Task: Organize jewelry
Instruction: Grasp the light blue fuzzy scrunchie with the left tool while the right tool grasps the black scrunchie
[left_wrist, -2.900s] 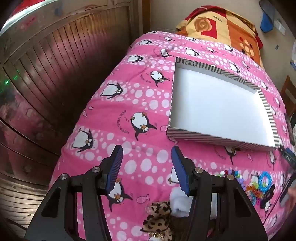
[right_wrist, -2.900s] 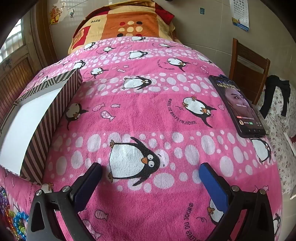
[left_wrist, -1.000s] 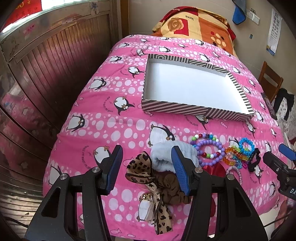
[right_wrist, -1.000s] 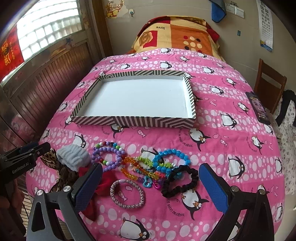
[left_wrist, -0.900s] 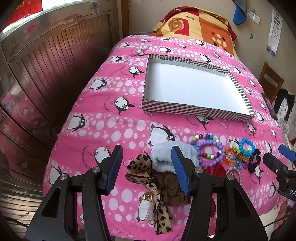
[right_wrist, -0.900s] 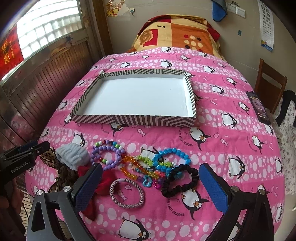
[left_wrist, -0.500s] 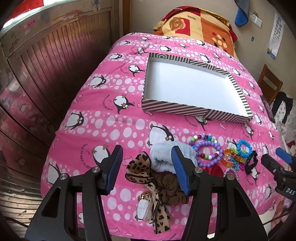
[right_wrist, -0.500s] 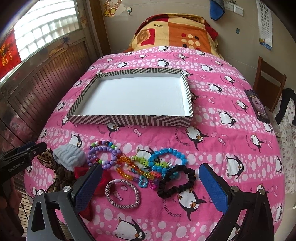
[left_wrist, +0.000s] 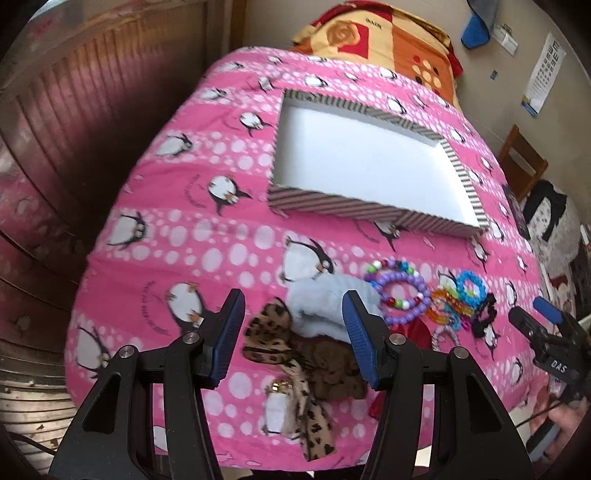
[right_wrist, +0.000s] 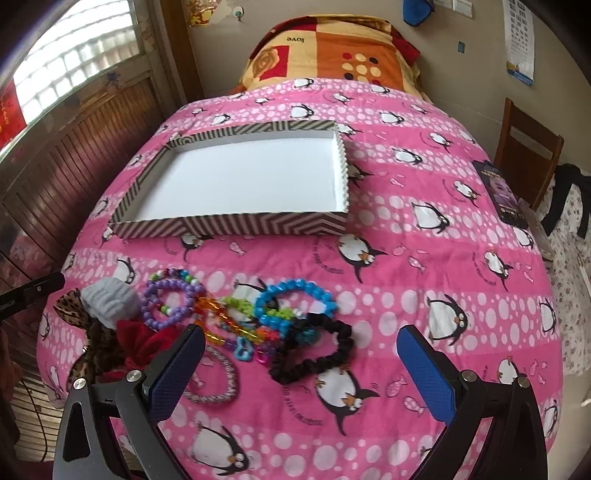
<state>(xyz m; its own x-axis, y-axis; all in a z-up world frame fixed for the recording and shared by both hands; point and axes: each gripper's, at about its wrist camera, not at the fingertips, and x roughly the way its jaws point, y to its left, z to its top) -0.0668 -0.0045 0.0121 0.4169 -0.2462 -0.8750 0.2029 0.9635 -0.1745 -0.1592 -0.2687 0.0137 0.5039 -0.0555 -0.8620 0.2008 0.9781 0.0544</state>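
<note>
Surface: a bed under a pink penguin-print blanket (right_wrist: 424, 258), wood panelling along one side and an orange-and-yellow patterned pillow (right_wrist: 332, 51) at the far end.
Tray: a shallow striped box (right_wrist: 236, 225) with a white floor lies flat in the middle of the blanket, beyond the jewelry, nothing in it.
Jewelry pile: near the foot edge of the bed; purple bead bracelet (right_wrist: 168, 302), blue bead bracelet (right_wrist: 295, 302), black scrunchie (right_wrist: 314, 354) and a braided pink-white band (right_wrist: 221, 384) lie touching or overlapping.
Fabric pieces: a pale grey knit scrunchie (left_wrist: 325, 306), a leopard-print bow (left_wrist: 273, 332) and a brown scrunchie (left_wrist: 332, 369) sit bunched together beside the beads.
Left gripper (left_wrist: 293, 338): held above the bed's foot edge, looking down over the bow and grey scrunchie; fingers apart, holding nothing.
Right gripper (right_wrist: 301, 369): held over the black scrunchie and beads, angled down towards the tray; fingers spread wide, holding nothing.
Other: a phone (right_wrist: 502, 195) lies at the blanket's far right edge, near a wooden chair (right_wrist: 532, 155).
</note>
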